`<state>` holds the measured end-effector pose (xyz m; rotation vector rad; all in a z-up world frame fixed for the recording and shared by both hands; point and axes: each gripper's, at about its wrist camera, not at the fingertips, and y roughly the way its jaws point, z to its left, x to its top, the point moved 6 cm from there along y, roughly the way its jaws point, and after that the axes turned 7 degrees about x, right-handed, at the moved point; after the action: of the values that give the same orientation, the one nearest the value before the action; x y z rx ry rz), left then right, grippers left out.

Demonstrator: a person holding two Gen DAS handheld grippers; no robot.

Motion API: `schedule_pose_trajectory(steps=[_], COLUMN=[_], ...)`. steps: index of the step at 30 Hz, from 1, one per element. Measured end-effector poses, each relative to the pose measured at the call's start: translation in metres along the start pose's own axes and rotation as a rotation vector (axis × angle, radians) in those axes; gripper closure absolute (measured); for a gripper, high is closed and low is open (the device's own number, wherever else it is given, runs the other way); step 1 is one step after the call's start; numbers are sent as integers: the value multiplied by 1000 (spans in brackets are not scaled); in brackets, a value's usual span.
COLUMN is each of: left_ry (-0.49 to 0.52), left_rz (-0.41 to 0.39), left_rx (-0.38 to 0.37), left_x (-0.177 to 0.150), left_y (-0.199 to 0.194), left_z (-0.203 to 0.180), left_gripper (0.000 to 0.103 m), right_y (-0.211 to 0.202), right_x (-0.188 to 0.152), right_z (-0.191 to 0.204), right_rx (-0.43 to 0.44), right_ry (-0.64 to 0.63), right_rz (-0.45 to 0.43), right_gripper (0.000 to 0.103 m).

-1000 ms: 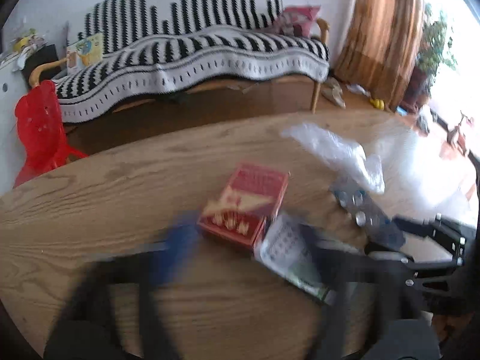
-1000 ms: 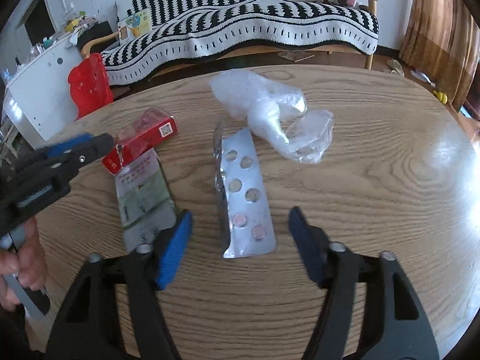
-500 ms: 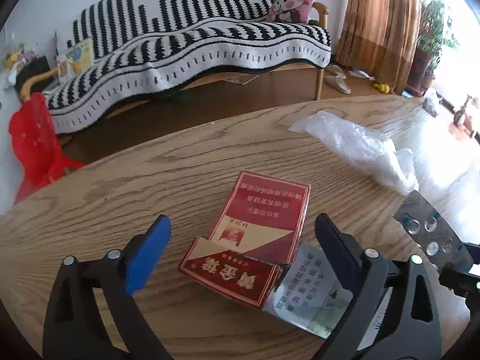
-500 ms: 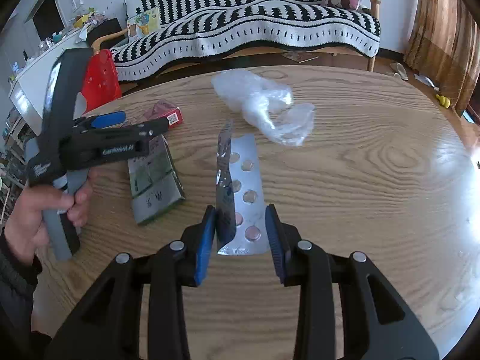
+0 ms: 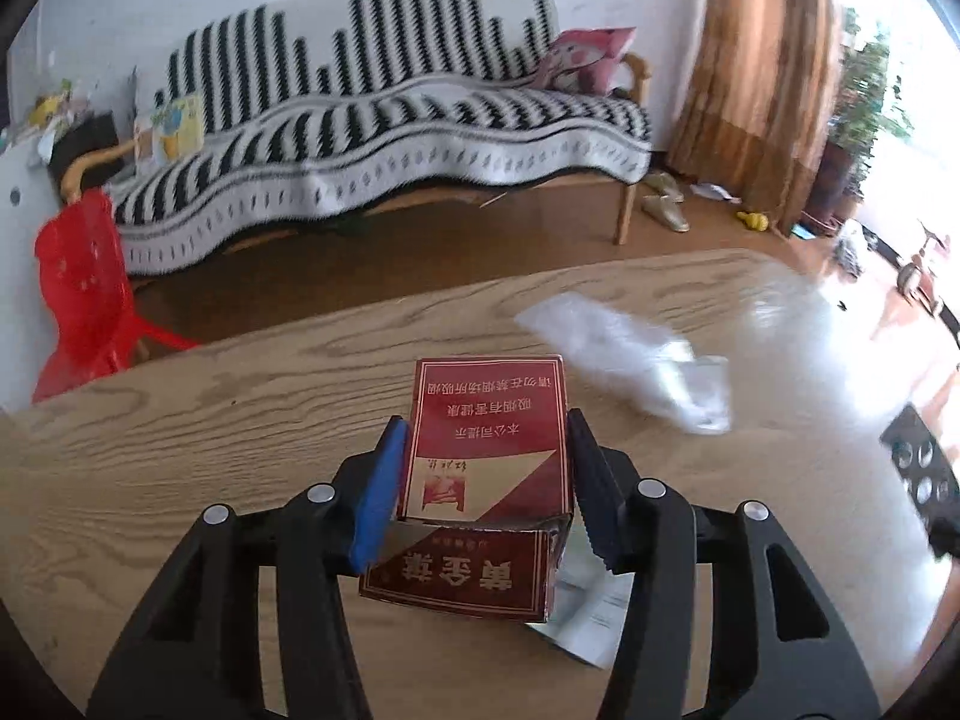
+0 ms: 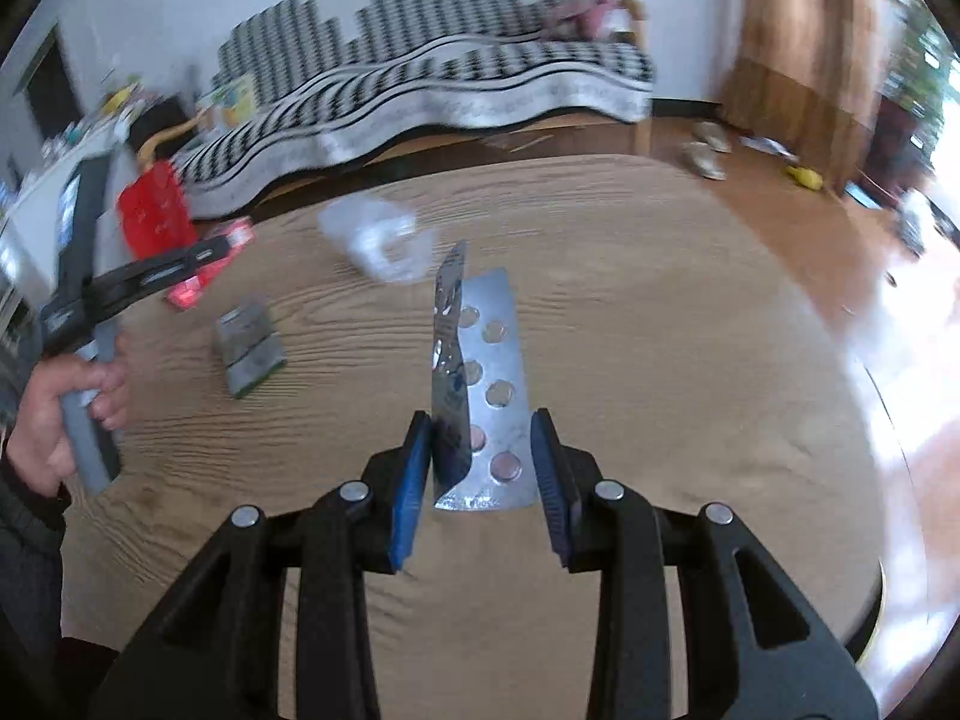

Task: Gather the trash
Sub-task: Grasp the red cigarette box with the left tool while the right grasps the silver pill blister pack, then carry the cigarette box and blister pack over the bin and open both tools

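In the left wrist view, the left gripper [image 5: 486, 489] has its jaws closing around a red cardboard cigarette box [image 5: 489, 447], glossy, printed with white and gold characters, its flip lid folded open toward the camera; the blue pads sit against both long sides of the box. A folded paper leaflet [image 5: 591, 618] lies partly under the box on the round wooden table [image 5: 180, 438], whose pale oak grain runs in long wavy lines. A crumpled clear plastic bag [image 5: 630, 360] lies well apart to the right, glaring in window light. Beyond the table stand a wooden-framed sofa [image 5: 384, 138] under a black-and-white striped knitted throw, a red plastic stool [image 5: 81, 288] and a brown curtain [image 5: 762, 78]. In the right wrist view, the right gripper [image 6: 480, 480] is clamped on a silvery foil blister pack [image 6: 489, 372], bent lengthwise into a V, with round pill pockets, lifted off the tabletop. The image is motion-blurred. At left a person's hand [image 6: 66, 414] grips the other tool's handle beside the leaflet and the red box.
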<state>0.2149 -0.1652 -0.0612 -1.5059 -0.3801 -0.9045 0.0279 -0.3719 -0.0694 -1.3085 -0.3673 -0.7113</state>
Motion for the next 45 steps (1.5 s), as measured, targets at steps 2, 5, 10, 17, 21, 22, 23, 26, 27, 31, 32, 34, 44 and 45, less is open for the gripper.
schedule_pose_trajectory(steps=[2, 5, 10, 17, 21, 22, 23, 26, 27, 31, 32, 34, 44, 45], left_ry=[13, 54, 173, 324, 396, 407, 423, 464, 473, 500, 504, 505, 501, 501], left_rz=[-14, -27, -57, -42, -8, -4, 1, 13, 19, 38, 42, 48, 59, 62], left_rx=[-29, -96, -234, -439, -514, -524, -535, -556, -560, -568, -570, -572, -574, -576], left_x=[-1, -8, -31, -87, -121, -127, -133, -150, -154, -170, -173, -175, -172, -171], left_y=[-23, -58, -111, -168, -181, -182, -182, -182, -181, -176, -175, -172, -163, -161], left_z=[-22, -70, -175, -341, -412, -423, -435, -464, -472, -492, -494, -498, -497, -496], left_gripper=[51, 51, 51, 51, 51, 51, 51, 51, 51, 51, 51, 51, 51, 51], right_y=[-27, -65, -131, -185, -198, -201, -202, -202, -201, -194, -192, -190, -185, -186], right_x=[-10, -29, -77, -145, -171, -177, -180, -189, -191, -195, -193, -192, -189, -188], right_z=[-34, -86, -185, -278, -313, -321, -325, -335, -338, -346, -347, -350, -356, -356], right_rx=[-49, -137, -327, -474, -506, -506, -505, -489, -474, -430, -424, -415, -377, -373], right_ry=[48, 115, 233, 345, 389, 404, 412, 439, 450, 483, 488, 494, 515, 517], right_rz=[-23, -50, -80, -63, -43, -40, -36, -23, -18, -8, -5, -2, -7, -10], right_gripper=[69, 69, 69, 69, 69, 69, 69, 68, 68, 68, 68, 68, 68, 68])
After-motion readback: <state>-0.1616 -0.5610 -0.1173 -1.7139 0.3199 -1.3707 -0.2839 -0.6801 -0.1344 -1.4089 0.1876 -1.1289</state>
